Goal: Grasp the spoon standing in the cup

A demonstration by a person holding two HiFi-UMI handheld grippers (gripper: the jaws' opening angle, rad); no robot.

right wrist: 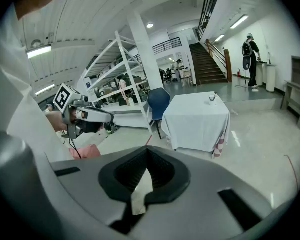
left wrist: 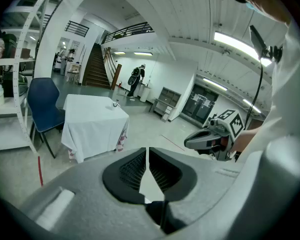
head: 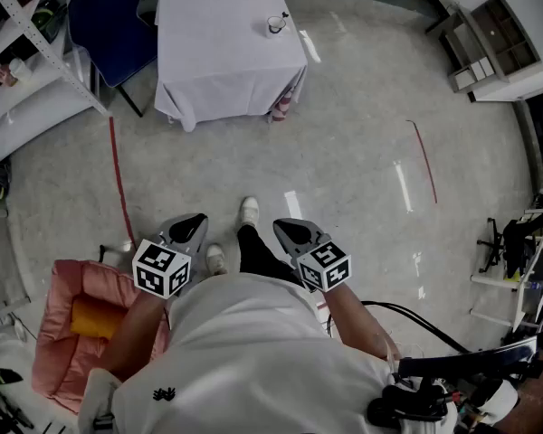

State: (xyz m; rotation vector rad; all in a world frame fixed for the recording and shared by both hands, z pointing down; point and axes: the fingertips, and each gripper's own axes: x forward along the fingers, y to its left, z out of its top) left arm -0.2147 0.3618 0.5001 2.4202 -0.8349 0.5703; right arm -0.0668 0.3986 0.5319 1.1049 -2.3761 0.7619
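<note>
A small cup with a spoon standing in it sits near the far right corner of a white-clothed table. The cup also shows tiny in the left gripper view and the right gripper view. Both grippers are held close to my body, far across the floor from the table. My left gripper has its jaws together and empty, as its own view shows. The right gripper is likewise shut on nothing.
A blue chair stands at the table's left, beside a white shelving rack. A pink cushioned box lies by my left side. Red tape lines mark the floor. Stands and cables crowd the right edge.
</note>
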